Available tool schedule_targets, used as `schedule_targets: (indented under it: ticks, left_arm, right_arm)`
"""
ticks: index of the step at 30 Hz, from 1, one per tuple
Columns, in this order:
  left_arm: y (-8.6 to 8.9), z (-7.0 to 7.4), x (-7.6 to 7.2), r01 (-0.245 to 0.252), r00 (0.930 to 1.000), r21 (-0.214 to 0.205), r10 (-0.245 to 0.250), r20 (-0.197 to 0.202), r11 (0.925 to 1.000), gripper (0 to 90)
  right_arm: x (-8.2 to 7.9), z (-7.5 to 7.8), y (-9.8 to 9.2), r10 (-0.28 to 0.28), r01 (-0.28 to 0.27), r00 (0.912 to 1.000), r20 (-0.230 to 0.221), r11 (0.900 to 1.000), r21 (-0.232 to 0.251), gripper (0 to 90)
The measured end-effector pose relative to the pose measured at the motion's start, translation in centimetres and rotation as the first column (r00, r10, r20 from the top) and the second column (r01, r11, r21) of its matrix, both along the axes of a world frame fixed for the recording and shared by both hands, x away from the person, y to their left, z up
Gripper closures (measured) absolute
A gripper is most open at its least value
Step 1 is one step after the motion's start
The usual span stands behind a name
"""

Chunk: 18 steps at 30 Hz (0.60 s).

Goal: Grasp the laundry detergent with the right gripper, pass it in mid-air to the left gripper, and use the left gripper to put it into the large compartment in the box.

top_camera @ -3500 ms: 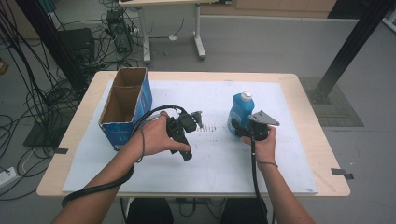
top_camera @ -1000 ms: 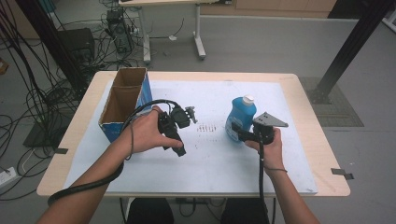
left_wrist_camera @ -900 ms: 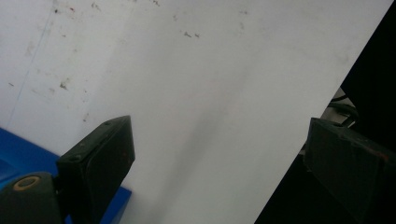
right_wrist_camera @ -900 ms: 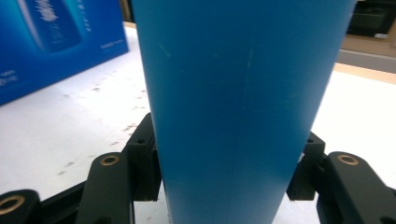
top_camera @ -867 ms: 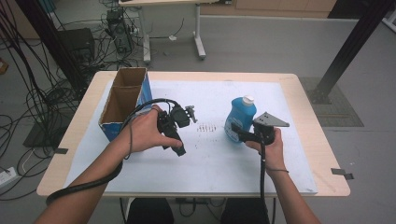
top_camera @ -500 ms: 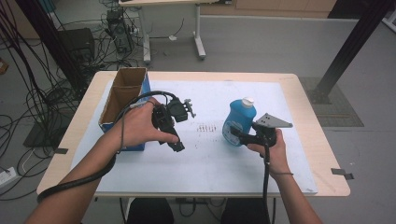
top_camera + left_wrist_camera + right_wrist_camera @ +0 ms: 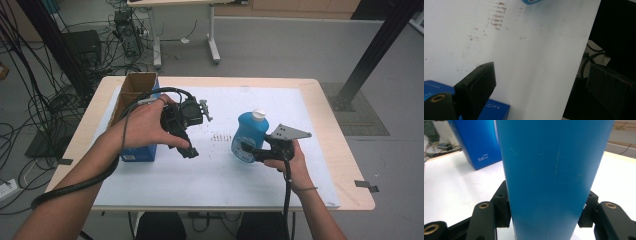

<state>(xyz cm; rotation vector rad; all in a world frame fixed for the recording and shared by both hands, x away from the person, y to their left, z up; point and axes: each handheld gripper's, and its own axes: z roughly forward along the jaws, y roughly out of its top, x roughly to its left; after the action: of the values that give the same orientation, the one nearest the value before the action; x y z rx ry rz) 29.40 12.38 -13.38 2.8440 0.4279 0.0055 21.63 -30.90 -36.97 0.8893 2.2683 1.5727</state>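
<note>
A blue bottle (image 7: 248, 135) with a white cap is at the middle of the white-covered table (image 7: 200, 190), leaning a little. My right gripper (image 7: 244, 150) is shut on its lower body from the person's side. In the right gripper view both pads press the bottle's (image 7: 554, 170) blue sides, and whether it touches the table I cannot tell. My left gripper (image 7: 200, 111) is held in the air beside the open cardboard box (image 7: 136, 92). Its jaws stand wide open over bare cover in the left gripper view (image 7: 541, 68), with nothing between them.
The blue-sided box (image 7: 494, 110) stands at the table's left edge and shows behind the bottle as the box (image 7: 479, 142). Brown stains (image 7: 220, 137) mark the cover between box and bottle. Cables (image 7: 45, 100) lie on the floor at left, and a black post (image 7: 375, 55) rises at right.
The left hand has lifted its open gripper and drawn it left toward the box. The right gripper has stayed shut on the bottle, which has barely shifted.
</note>
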Motion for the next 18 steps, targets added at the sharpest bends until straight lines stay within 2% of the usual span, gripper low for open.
schedule_targets:
  ticks: [10, 14, 18]
  left_arm:
    - [-0.5, 1.3, -0.4, 0.049, 0.9985, -0.006, -0.049, 0.026, 0.9988, 9.1]
    - [-1.0, 1.8, -0.5, 0.069, 0.9971, 0.003, -0.069, 0.033, 0.9976, 9.0]
    - [-1.6, 2.3, -0.6, 0.088, 0.9953, 0.012, -0.088, 0.041, 0.9961, 8.7]
  right_arm:
    - [0.5, 0.2, 0.4, 0.086, -0.086, 0.9962, -0.010, 0.9963, -0.002, 42.5]
    - [0.8, 0.3, 0.7, 0.129, -0.130, 0.9915, -0.013, 0.9916, -0.006, 42.5]
    - [1.2, 0.6, 1.3, 0.186, -0.187, 0.9824, -0.011, 0.9823, -0.016, 42.5]
